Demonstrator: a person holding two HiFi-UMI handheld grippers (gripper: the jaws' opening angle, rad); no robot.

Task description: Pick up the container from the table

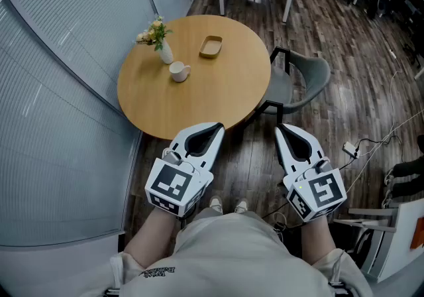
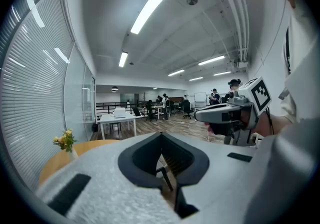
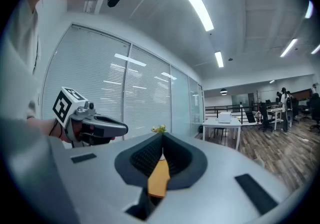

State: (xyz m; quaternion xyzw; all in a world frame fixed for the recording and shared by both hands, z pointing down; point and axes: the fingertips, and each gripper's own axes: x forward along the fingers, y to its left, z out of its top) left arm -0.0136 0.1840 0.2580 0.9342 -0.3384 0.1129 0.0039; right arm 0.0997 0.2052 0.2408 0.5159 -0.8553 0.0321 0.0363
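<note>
Head view: a round wooden table (image 1: 199, 100) sits in front of the person. The small shallow tan container (image 1: 211, 46) with rounded corners lies on the far part of the top, well apart from both tools. Over by the table's left side there's a white vase with yellow flowers (image 1: 161, 40), with a white mug (image 1: 179, 72) just beside it on the nearer side. A grey chair (image 1: 306, 79) is tucked at the table's right edge. The left tool (image 1: 218, 127) and the right tool (image 1: 279, 128) are held side by side in front of the person's body, tips toward the table, above the dark wood floor (image 1: 344, 57). Both look closed tip to tip.

Left gripper view: the jaws meet at the tip with nothing gripped. The gap behind the tip only shows floor and a thin dark leg. The flowers and a slice of the table sit at lower left, and the right tool is off to the right.

Right gripper view: the jaws are pressed fully together and empty. The orange sliver in the gap is just the table top behind them. The flowers peek out right above the tip, and the left tool shows at left against the window blinds (image 3: 100, 78).
</note>
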